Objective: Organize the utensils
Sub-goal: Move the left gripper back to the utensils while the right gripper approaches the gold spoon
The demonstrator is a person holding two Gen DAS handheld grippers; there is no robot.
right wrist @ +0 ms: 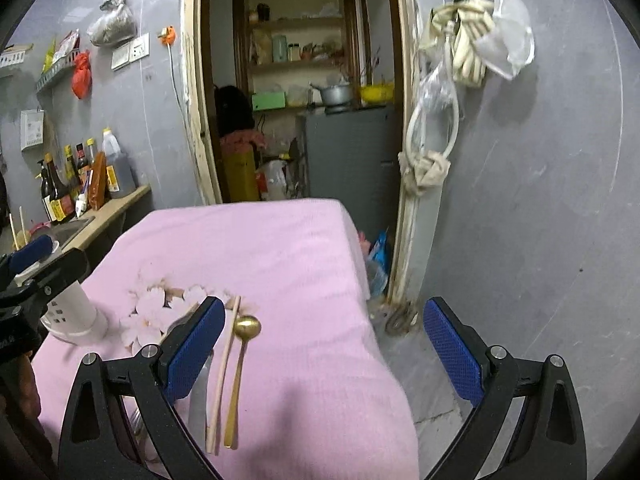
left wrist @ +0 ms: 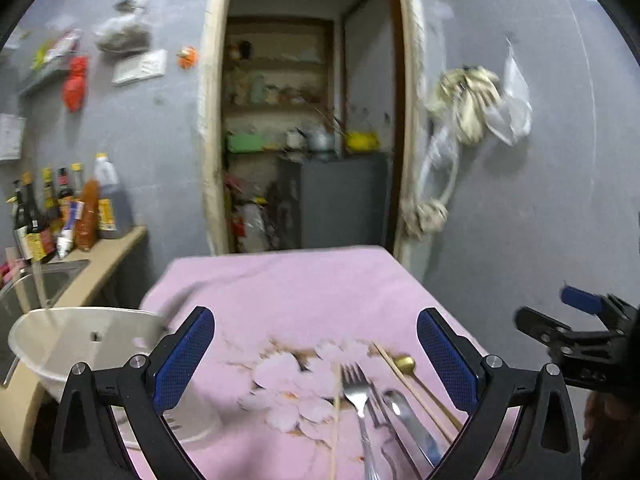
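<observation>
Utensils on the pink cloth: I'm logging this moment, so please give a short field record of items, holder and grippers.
surface: pink cloth with flower print
utensils lying loose: fork, silver spoon, gold spoon, chopsticks
holder: white utensil cup, left of the utensils
left gripper: open, holding nothing, above the utensils
right gripper: open, holding nothing

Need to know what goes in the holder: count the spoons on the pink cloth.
2. A gold spoon lies rightmost, beside a chopstick. A silver spoon lies between that chopstick and the fork. More may be hidden behind the gripper fingers.
</observation>
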